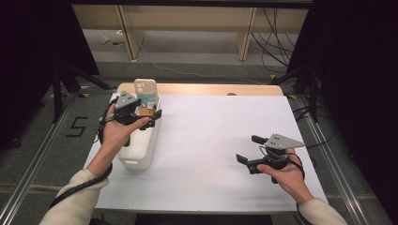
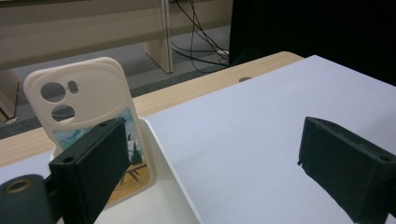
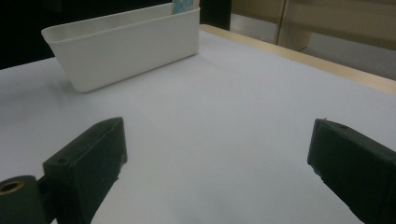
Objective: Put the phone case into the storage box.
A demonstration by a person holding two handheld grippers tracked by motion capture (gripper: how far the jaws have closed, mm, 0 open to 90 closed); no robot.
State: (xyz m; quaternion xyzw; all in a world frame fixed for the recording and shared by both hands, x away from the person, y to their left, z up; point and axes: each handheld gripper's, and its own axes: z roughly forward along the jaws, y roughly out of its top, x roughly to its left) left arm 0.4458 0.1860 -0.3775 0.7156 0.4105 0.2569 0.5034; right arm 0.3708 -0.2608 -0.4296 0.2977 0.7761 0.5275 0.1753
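White table sheet (image 1: 211, 140) over wooden tabletop (image 1: 211, 89). Beyond: pale shelving (image 1: 187, 28), loose cables (image 1: 277, 37) on grey floor (image 1: 28, 154). Floor mark "5" (image 1: 76, 126) at left.

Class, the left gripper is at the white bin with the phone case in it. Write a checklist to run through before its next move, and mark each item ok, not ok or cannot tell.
1. Left gripper open wide enough for the case: ok, its jaws stand well apart.
2. Phone case reachable: ok, it stands upright at the far end of the bin, its top above the rim.
3. Case between the jaws: not ok, it sits behind one jaw and the other hangs over the table.
4. Bin steady on the table: ok, it sits flat near the left edge.
5. Right gripper out of the way: ok, open, held off to the right.
6. Anything else in the bin: cannot tell.
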